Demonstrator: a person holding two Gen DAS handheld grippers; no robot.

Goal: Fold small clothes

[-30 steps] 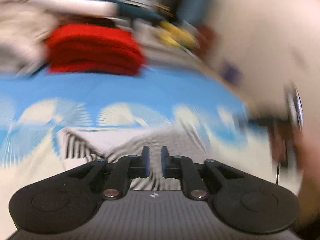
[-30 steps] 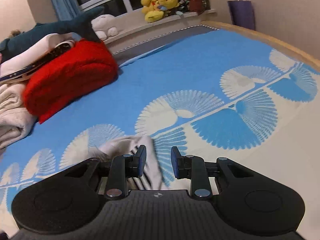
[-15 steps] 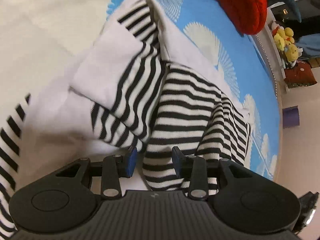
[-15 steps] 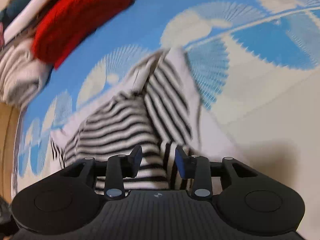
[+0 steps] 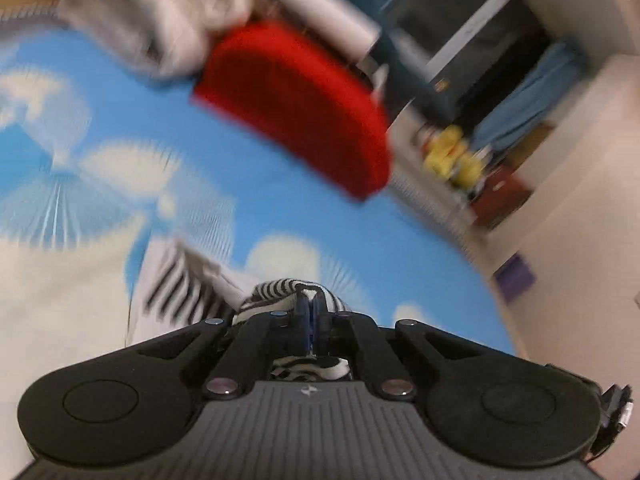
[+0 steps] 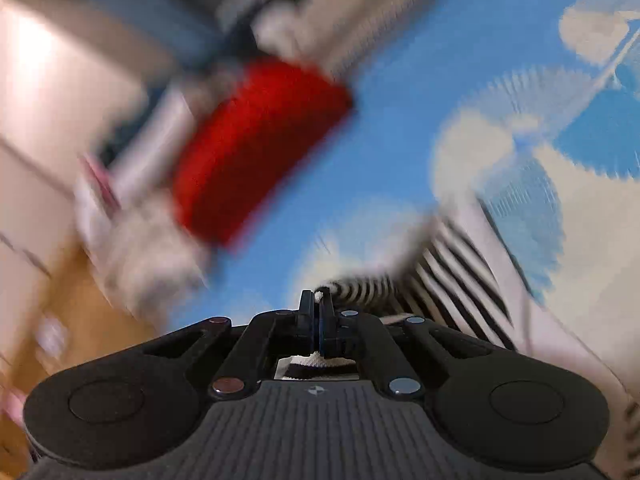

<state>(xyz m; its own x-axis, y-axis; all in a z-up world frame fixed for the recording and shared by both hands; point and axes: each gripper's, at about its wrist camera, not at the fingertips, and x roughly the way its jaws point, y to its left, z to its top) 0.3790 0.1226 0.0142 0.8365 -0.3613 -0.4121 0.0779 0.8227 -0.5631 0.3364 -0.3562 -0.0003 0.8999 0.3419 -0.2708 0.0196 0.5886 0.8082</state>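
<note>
Garment: we are looking at a small striped top [image 5: 280,294], black bars on white, lying on the bed and bunched up where both claws meet it.
Where it lies: in the left wrist view the cloth is sitting at 12 o'clock right at the fingertips, with a looser striped flap trailing off toward 10 o'clock; in the right wrist view [image 6: 452,280] it is running from the fingertips out toward 2 o'clock.
Long axis: we are judging that the stretch of cloth between the two pinches is the line the next fold turns on, and it looks slack, not taut.
Left claw: the left gripper [image 5: 310,312] is pinching a hump of the striped cloth, its jaws pressed together with fabric showing above and below them.
Right claw: the right gripper [image 6: 319,314] is likewise clamped tight on a white hem edge of the same garment.
Nearer hand: we cannot tell which is nearer the middle of the garment; each is holding its own edge.
Look of the cloth: soft knit, wrinkled, partly blurred by motion.
Bed: the blue sheet [image 5: 120,92] with pale fan shapes is spreading under the garment.
Beyond: a red folded pile [image 5: 296,108] is sitting at 12 o'clock, well apart from the garment, with pale folded cloths [image 5: 160,12] beside it at 11 o'clock.
</note>
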